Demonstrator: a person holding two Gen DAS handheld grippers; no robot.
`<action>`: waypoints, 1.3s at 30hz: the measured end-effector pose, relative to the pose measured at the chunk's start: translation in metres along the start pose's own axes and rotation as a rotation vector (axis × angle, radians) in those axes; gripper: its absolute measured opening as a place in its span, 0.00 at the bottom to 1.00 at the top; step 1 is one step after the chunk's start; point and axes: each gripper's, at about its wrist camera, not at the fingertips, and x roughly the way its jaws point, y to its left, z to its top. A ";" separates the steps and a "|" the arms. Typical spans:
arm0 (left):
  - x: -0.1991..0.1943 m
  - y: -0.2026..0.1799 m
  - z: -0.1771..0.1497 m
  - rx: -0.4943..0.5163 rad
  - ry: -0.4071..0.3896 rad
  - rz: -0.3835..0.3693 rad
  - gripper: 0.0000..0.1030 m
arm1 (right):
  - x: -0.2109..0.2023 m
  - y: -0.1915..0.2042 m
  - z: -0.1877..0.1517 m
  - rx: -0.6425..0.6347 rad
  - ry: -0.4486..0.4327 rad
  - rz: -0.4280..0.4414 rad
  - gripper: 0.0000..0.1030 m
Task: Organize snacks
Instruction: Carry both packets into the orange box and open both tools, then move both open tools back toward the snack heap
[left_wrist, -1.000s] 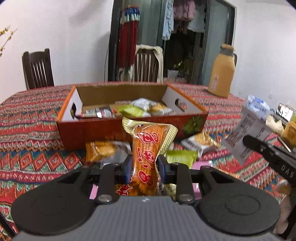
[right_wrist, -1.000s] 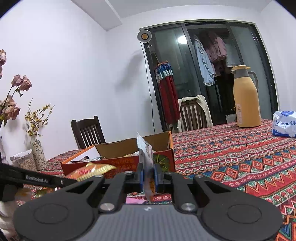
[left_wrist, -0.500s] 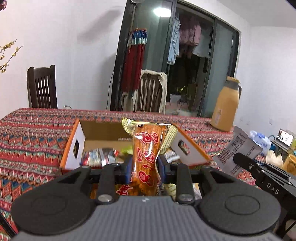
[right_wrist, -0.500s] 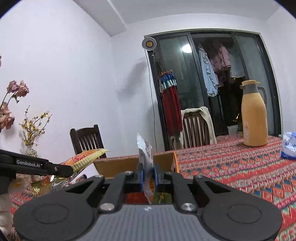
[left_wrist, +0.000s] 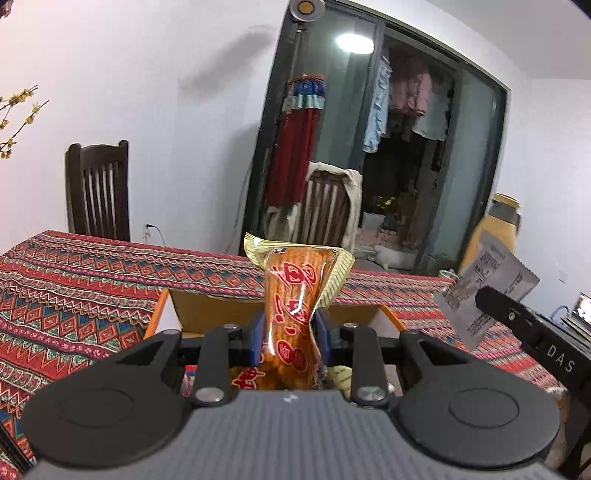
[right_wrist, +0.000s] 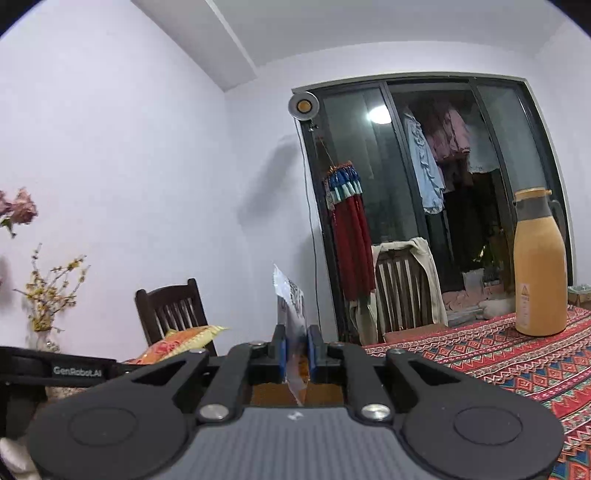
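Item 1: orange snack packet (left_wrist: 291, 325). It stands upright, long axis vertical, pinched at its waist by my left gripper (left_wrist: 289, 334); the crimped top rises clear above the pads.

Item 2: white sachet (right_wrist: 291, 306). It is thin, edge-on and upright, clamped in my right gripper (right_wrist: 295, 350), whose jaws are all but together on it.

Item 3: cardboard box (left_wrist: 207, 314). It is open-topped and sits on the patterned worktop (left_wrist: 74, 288), directly ahead of and below the left gripper. Its far wall and orange side rims show just past the packet. I judge the left hand nearer to the drop: the packet already hangs over the box's near part, so the move is forward a little and down. The right gripper lies to the right of the box and would need to come across leftward.

Views:
- The left wrist view shows the box mouth, plus the right gripper (left_wrist: 484, 295) with the sachet's printed face.
- The right wrist view shows only a brown strip low behind its own jaws; I cannot tell whether that is the box.
- The right wrist view alone shows the yellow flask (right_wrist: 539, 266) standing on the worktop, well apart to the right.
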 end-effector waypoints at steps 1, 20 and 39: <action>0.005 0.003 -0.001 -0.008 -0.002 0.010 0.28 | 0.007 -0.001 -0.002 0.003 0.010 -0.003 0.10; 0.040 0.030 -0.028 -0.058 0.034 0.110 0.75 | 0.046 0.001 -0.043 0.011 0.203 -0.027 0.60; 0.020 0.018 -0.028 -0.050 -0.035 0.144 1.00 | 0.032 -0.005 -0.037 0.027 0.119 -0.071 1.00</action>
